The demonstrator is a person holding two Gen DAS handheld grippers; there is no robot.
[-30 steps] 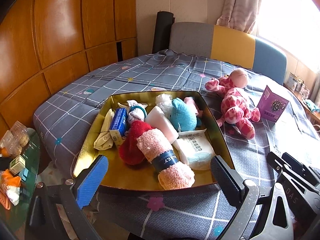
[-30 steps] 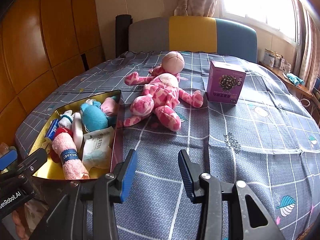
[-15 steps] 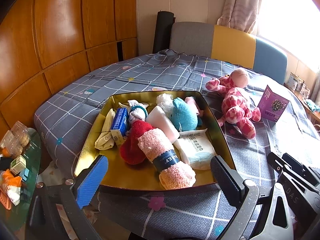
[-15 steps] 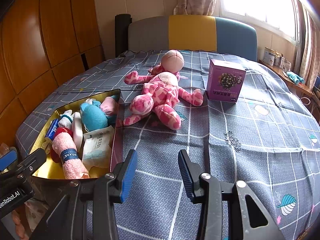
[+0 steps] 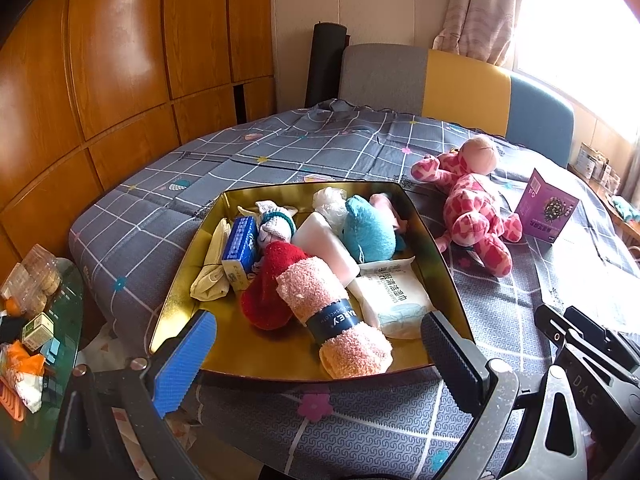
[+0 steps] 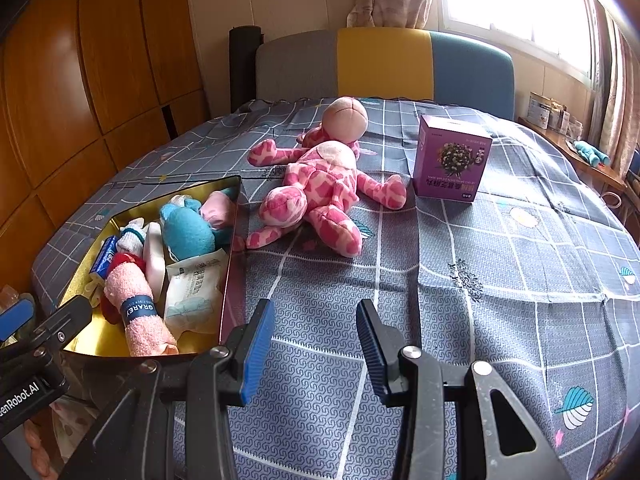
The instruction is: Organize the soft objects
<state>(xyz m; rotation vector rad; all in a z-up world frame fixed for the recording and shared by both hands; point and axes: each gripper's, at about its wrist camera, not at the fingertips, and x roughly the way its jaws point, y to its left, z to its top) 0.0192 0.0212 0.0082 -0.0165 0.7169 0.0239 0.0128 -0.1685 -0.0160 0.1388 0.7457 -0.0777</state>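
A gold tray on the grey checked bed holds several soft things: a rolled pink towel, a red sock, a teal plush, a wet-wipes pack, a blue tissue pack. A pink spotted plush toy lies on the bed right of the tray. My left gripper hangs open over the tray's near edge, holding nothing. Nothing sits between the parted fingers of my right gripper, open above bare bedspread.
A purple box stands beyond the plush. A grey, yellow and blue headboard closes the far end; wooden panels line the left. A glass side table with clutter sits at the lower left.
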